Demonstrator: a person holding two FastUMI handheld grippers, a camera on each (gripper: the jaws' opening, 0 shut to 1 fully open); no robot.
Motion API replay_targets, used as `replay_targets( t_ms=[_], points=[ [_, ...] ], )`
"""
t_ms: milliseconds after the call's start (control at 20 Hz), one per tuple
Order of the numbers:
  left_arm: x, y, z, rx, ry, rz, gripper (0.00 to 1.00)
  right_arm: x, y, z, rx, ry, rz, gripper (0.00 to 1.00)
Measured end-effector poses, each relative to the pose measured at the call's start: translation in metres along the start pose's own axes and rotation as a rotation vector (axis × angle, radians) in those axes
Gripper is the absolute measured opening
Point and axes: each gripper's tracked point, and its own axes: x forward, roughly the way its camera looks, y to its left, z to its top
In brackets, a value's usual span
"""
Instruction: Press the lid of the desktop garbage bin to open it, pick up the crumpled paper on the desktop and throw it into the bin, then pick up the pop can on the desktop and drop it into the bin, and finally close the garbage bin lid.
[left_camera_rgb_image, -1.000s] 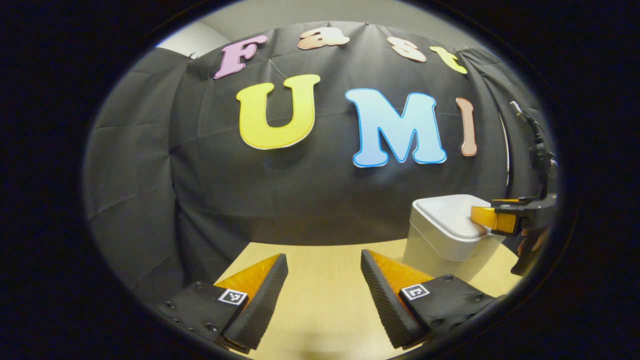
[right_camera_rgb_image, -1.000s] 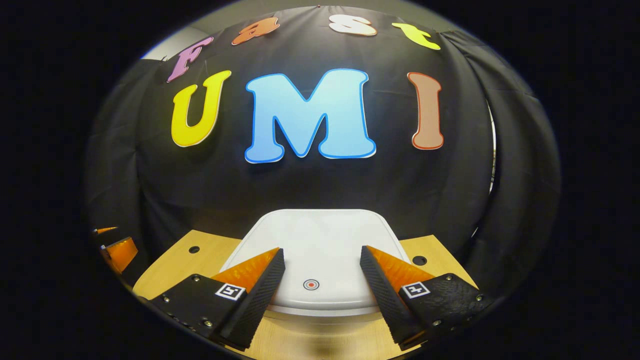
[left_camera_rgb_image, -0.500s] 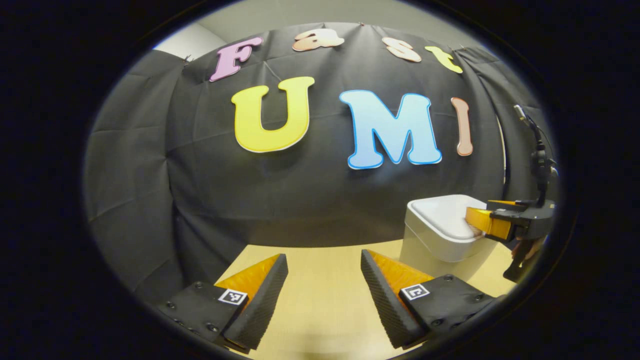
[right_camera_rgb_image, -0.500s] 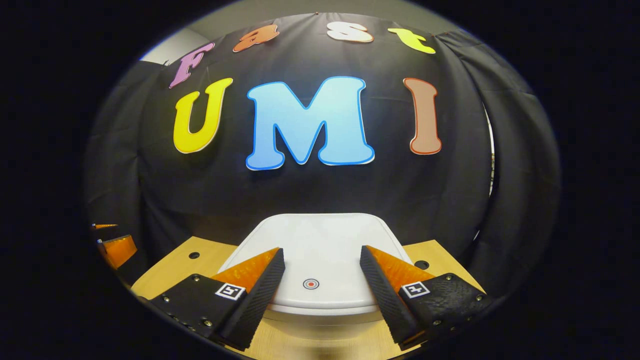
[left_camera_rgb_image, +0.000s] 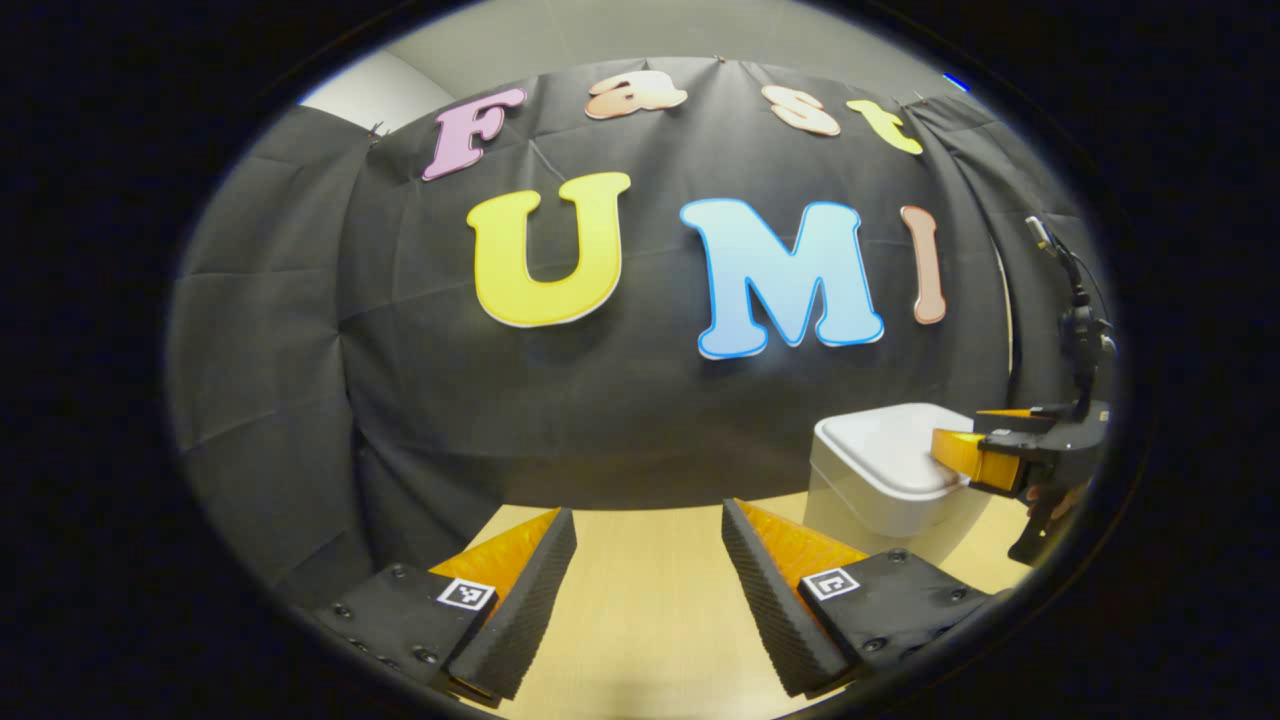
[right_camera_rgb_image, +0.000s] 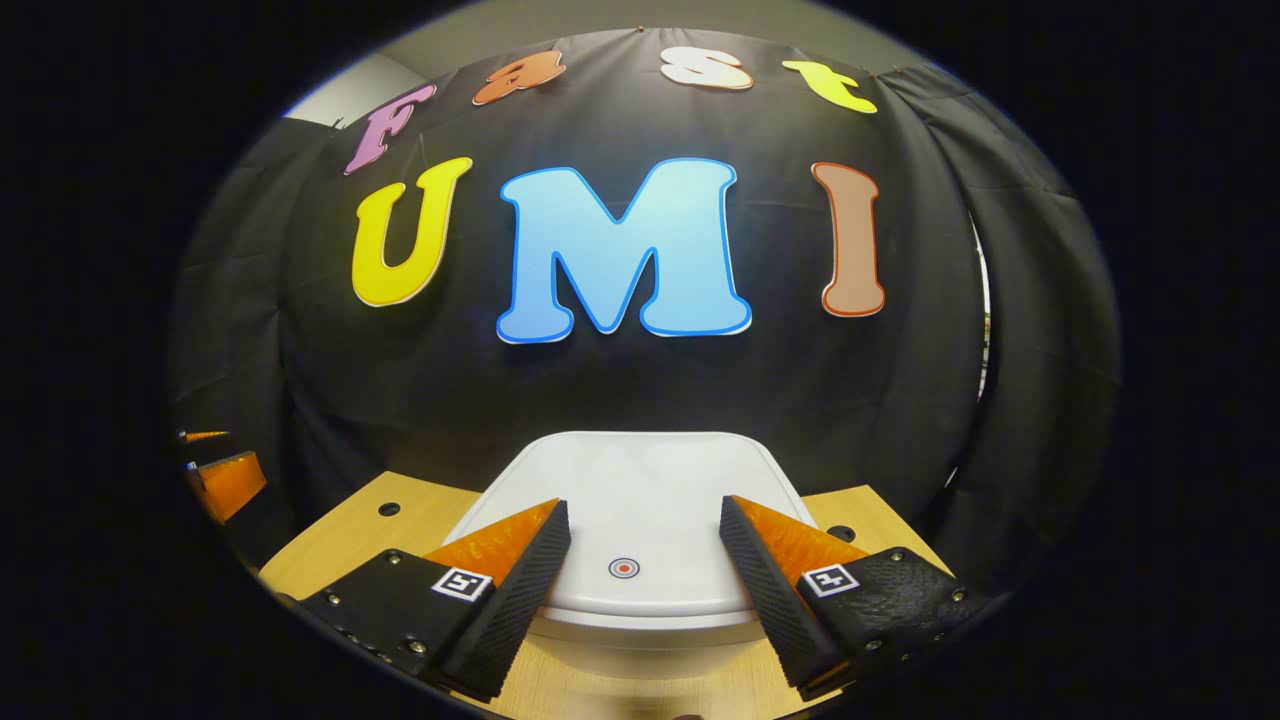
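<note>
Left gripper view: my left gripper (left_camera_rgb_image: 648, 580) hangs over bare desk (left_camera_rgb_image: 640, 620), jaws released, a wide gap between them and nothing in it. The white bin (left_camera_rgb_image: 880, 480) stands ahead on the right, on the desk near the black cloth wall (left_camera_rgb_image: 300, 350), lid (left_camera_rgb_image: 885, 450) down flat. The right gripper (left_camera_rgb_image: 960, 455) comes in from the right edge with its tip over the near-right edge of the lid; I cannot tell from here whether it touches. A bit of the hand (left_camera_rgb_image: 1050, 495) holding it shows below the gripper body. A cable (left_camera_rgb_image: 1075, 300) rises above that gripper.

Right gripper view: my right gripper (right_camera_rgb_image: 645, 575) sits right at the front of the bin (right_camera_rgb_image: 640, 640), jaws released and spread, one finger on each side of the lid's (right_camera_rgb_image: 630, 480) front part. A small red-and-white ring mark (right_camera_rgb_image: 623, 568) on the lid lies between the fingers. Lid looks closed, flush on the bin's rim. I cannot tell if the fingers rest on the lid or hover just above it. Two dark holes in the desk (right_camera_rgb_image: 340, 540), one on each side of the bin: left (right_camera_rgb_image: 388, 509), right (right_camera_rgb_image: 840, 533). The left gripper (right_camera_rgb_image: 225, 480) pokes in at the far left edge, well apart from the bin.
</note>
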Motion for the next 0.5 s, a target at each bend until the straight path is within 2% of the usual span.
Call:
replay_targets(
  t_ms=[100, 150, 200, 250, 300, 350, 450, 500],
  points=[
    [-0.005, -0.004, 0.017, 0.001, -0.035, -0.01, 1.0, -0.016, 0.006, 0.016, -0.026, -0.048, 0.003, 0.97],
    [-0.009, -0.007, 0.025, 0.007, -0.049, -0.017, 0.96, -0.025, 0.011, 0.025, -0.033, -0.066, 0.011, 0.97],
    [-0.012, -0.009, 0.033, 0.012, -0.067, -0.025, 0.96, -0.035, 0.015, 0.034, -0.035, -0.089, 0.018, 0.97],
    [-0.017, -0.011, 0.042, 0.013, -0.086, -0.033, 1.0, -0.047, 0.019, 0.044, -0.032, -0.114, 0.024, 0.97],
    [-0.023, -0.013, 0.05, 0.013, -0.104, -0.039, 0.95, -0.058, 0.023, 0.052, -0.025, -0.134, 0.03, 0.97],
    [-0.029, -0.014, 0.058, 0.011, -0.121, -0.045, 0.95, -0.069, 0.027, 0.059, -0.011, -0.152, 0.032, 0.97],
    [-0.039, -0.018, 0.069, -0.002, -0.146, -0.06, 0.95, -0.09, 0.033, 0.069, 0.014, -0.191, 0.029, 0.97],
    [-0.044, -0.021, 0.072, -0.006, -0.155, -0.07, 1.0, -0.098, 0.035, 0.072, 0.018, -0.206, 0.022, 0.97]
  ],
)
